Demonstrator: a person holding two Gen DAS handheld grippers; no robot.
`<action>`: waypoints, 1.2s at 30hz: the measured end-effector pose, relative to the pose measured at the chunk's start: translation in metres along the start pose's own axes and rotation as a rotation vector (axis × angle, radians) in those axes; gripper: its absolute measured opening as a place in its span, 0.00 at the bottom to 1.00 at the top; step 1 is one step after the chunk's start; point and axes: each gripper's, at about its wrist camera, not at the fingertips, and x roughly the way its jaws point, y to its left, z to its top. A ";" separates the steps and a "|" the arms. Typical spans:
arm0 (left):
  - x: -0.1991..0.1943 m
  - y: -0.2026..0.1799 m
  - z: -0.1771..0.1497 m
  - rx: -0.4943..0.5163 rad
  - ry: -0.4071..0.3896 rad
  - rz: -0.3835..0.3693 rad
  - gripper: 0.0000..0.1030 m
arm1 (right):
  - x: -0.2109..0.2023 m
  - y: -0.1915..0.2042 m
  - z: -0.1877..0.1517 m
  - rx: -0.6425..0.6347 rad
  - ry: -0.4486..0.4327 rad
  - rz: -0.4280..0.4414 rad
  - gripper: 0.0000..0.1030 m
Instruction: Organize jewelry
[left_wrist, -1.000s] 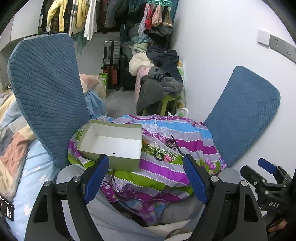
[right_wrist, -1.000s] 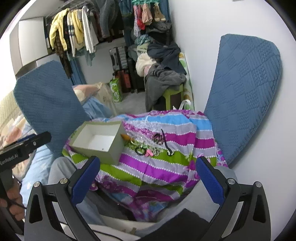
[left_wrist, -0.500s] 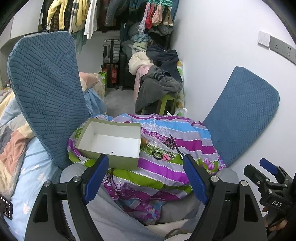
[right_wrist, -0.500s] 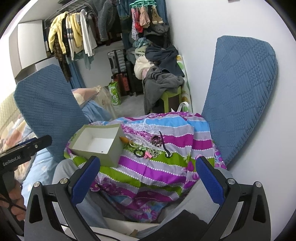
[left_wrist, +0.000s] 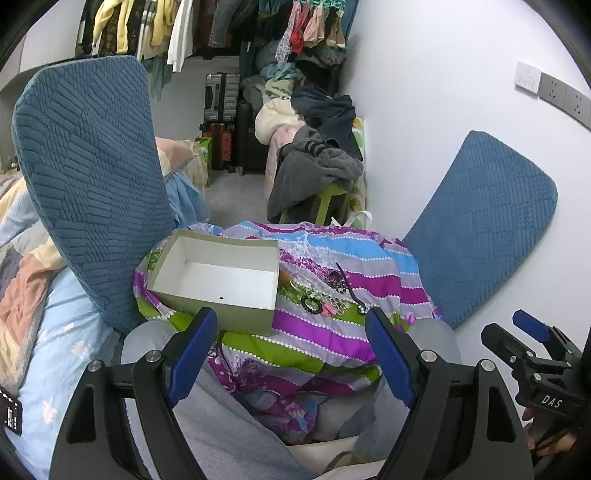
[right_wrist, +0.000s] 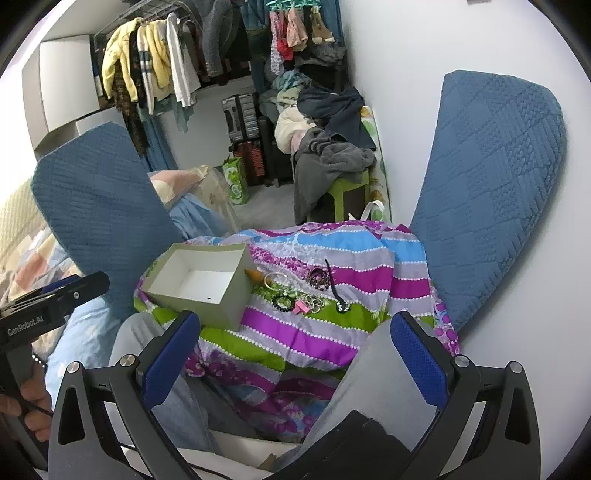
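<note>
A small heap of jewelry (left_wrist: 320, 293) lies on the striped purple, green and blue cloth (left_wrist: 332, 332) spread over the person's lap, toward its far middle. It holds a dark beaded bracelet (right_wrist: 282, 301), a clear bangle (right_wrist: 275, 279), a pink clip (right_wrist: 301, 306), a dark purple coil (right_wrist: 319, 278) and a thin black strand (right_wrist: 334, 286). Just left of the heap, near the cloth's far left edge, stands an open grey-green cardboard box with a white inside (left_wrist: 218, 275), bare but for a tiny dark speck. The left gripper (left_wrist: 291, 354) and right gripper (right_wrist: 295, 362) hang spread wide over the near edge, holding nothing.
</note>
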 end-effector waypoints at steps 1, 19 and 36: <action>0.000 0.001 0.000 -0.001 0.002 -0.001 0.80 | 0.000 0.001 0.000 -0.001 0.002 0.002 1.00; 0.001 0.005 0.005 -0.014 0.013 -0.009 0.80 | 0.002 0.003 0.011 -0.021 0.010 0.019 1.00; 0.046 -0.008 0.020 -0.002 0.039 -0.060 0.80 | 0.032 -0.010 0.020 -0.018 -0.005 0.090 0.90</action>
